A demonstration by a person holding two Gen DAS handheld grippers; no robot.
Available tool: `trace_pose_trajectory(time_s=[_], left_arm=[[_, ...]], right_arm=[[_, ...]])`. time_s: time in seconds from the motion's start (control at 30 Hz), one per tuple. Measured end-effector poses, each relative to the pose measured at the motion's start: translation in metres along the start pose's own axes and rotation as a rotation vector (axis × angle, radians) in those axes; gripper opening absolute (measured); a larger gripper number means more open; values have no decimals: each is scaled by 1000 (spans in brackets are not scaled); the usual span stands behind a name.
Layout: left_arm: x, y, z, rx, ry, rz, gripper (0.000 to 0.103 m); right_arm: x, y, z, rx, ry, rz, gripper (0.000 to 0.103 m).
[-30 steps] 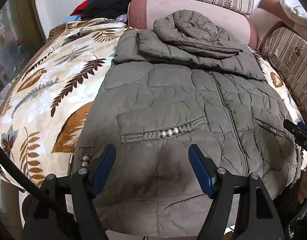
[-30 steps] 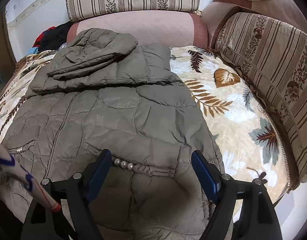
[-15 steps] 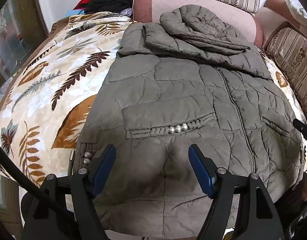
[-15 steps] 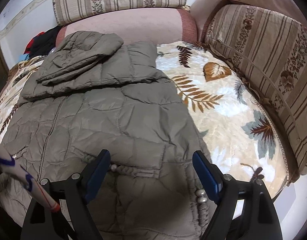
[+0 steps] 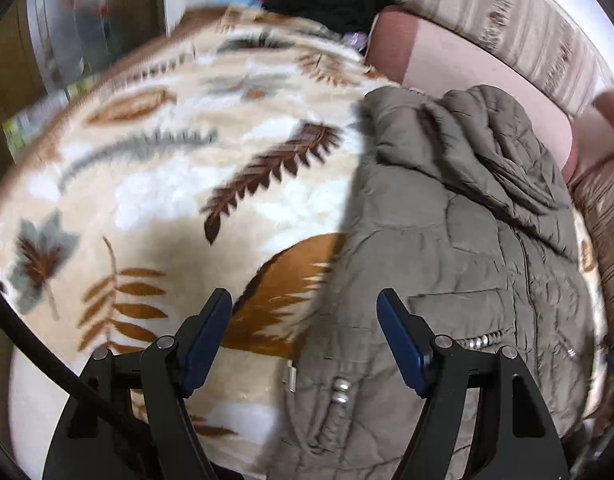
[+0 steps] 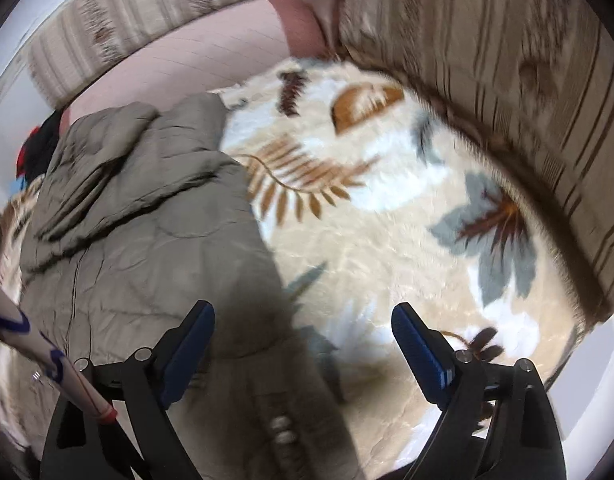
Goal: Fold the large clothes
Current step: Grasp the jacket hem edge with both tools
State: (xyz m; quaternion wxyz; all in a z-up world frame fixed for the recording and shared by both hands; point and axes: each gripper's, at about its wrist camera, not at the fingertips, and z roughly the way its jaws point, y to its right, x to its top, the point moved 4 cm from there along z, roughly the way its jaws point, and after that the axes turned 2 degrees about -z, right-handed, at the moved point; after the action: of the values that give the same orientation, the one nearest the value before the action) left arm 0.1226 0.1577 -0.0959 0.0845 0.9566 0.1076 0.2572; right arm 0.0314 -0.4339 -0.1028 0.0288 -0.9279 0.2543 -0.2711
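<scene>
An olive quilted jacket [image 5: 459, 248] lies flat on a leaf-patterned blanket [image 5: 167, 184], hood and sleeves folded over its upper part. In the left wrist view my left gripper [image 5: 303, 334] hangs open above the jacket's left bottom edge, blanket under one finger and jacket under the other. In the right wrist view the jacket [image 6: 147, 232] fills the left half. My right gripper [image 6: 303, 344] is over the jacket's right bottom edge with its jaws opening, and nothing is pinched between the blue pads. Both views are blurred.
A pink padded sofa back [image 5: 467, 56] and striped cushions [image 6: 507, 92] border the blanket at the far and right sides. A pile of dark and red clothes [image 5: 319, 0] lies at the far left corner. A white cable with red-blue marks [image 6: 47, 356] crosses the right view.
My left gripper slid left from the jacket's middle to its left edge. My right gripper slid right to the right edge and its jaws widened a little. Both rolled.
</scene>
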Motion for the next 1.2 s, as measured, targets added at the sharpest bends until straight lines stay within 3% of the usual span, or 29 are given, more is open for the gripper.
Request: trace_pose_trajectory(time_s=[0.23,0.33,0.5,0.77,1.07,1.2], left_arm=[[-13,-7,55,-238,-202,-79,74],[-12,0,60,-289,-202,-71,74],[-10,10,74,-510,-297,-144,78],[-36,17,59,-601,-315,-165,79],[-70,15,37,-677,-328,-192,79],[-89,21,35,-751,-375,-195,79]], right_arm=[[0,17,41,173,-103,102,93],[4,14,45,218,-95,109,95],[12,7,53,320,-124,131,95],[4,-12,55,361,-193,55,96],[-31,-20,43,516,-274,57,96],[-52,-27,37,541,-300,14,96]])
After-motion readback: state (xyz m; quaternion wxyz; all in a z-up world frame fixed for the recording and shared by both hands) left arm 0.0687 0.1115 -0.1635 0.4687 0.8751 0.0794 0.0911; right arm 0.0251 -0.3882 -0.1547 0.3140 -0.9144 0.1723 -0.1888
